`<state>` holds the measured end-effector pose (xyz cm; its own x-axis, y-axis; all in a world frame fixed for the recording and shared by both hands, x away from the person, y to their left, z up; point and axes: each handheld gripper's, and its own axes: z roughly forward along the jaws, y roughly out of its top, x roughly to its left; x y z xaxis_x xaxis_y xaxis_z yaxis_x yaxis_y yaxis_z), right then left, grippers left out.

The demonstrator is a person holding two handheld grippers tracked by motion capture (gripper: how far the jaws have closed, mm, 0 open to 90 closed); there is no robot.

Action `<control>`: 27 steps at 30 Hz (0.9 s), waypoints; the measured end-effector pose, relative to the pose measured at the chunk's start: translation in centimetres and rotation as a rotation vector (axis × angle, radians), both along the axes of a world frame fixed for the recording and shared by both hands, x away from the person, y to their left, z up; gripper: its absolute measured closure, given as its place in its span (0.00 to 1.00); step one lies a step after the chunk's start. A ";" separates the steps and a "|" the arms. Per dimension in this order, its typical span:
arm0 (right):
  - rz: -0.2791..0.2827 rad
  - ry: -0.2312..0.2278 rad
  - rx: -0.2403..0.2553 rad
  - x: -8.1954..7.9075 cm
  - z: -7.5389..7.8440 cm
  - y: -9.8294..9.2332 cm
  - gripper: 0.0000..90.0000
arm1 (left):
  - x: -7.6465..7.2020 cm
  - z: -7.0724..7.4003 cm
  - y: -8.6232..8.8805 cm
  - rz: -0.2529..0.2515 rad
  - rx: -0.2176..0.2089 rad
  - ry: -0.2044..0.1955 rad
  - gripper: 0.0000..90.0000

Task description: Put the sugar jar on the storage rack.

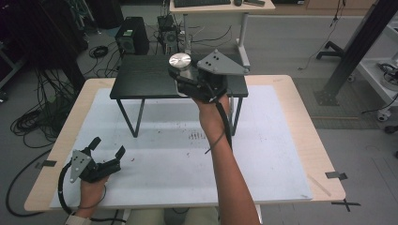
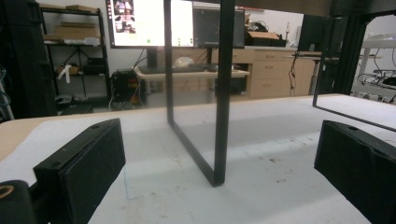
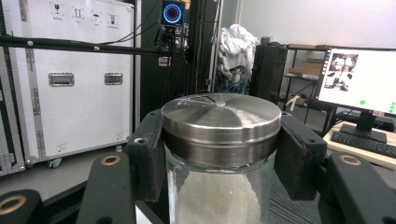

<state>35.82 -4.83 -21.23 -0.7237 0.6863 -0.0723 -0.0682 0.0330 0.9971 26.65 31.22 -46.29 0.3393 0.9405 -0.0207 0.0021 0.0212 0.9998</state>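
Glass jar (image 3: pixel 219 186) with a brushed steel lid (image 3: pixel 221 116) and a white grainy filling sits clamped between the jaws of the right gripper (image 1: pixel 187 80), whose pads press on it just below the lid. In the high view the jar (image 1: pixel 180 70) is at about twelve o'clock on the bench (image 1: pixel 300 140), over the far right part of a small black stand (image 1: pixel 141 77) that rests on the white mat (image 1: pixel 155 154). Whether its base touches the stand's top or hangs just above it cannot be told from these pictures. The left gripper (image 1: pixel 107 149) lies low at about eight o'clock, on the mat near the person's edge, its jaws apart with nothing between them; its own view looks along the mat at the stand's thin black legs (image 2: pixel 219 93). As a judgement, the grasp is done and the jar is in hand at the stand; what is left is to settle or carry it, free it, and draw the hand back, while the left hand has no part yet.
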 end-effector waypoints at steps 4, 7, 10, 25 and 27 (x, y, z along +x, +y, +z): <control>0.005 -0.001 0.000 0.9 0.0 1.0 0.47 | 0.0 0.0 0.0 0.000 -0.001 -0.001 0.02; 0.008 -0.005 -0.005 1.2 0.0 1.4 0.47 | 0.0 0.0 0.0 0.000 -0.002 -0.001 0.02; 0.010 -0.005 -0.011 1.9 -0.1 2.1 0.47 | 0.0 0.0 0.0 0.000 0.000 -0.001 0.02; -0.005 0.017 -0.002 5.5 -0.9 3.9 0.47 | 0.0 0.0 0.0 0.000 0.000 0.000 0.02; -0.009 0.017 -0.003 6.0 -1.1 4.1 0.47 | 0.0 0.0 0.0 0.001 0.002 -0.001 0.02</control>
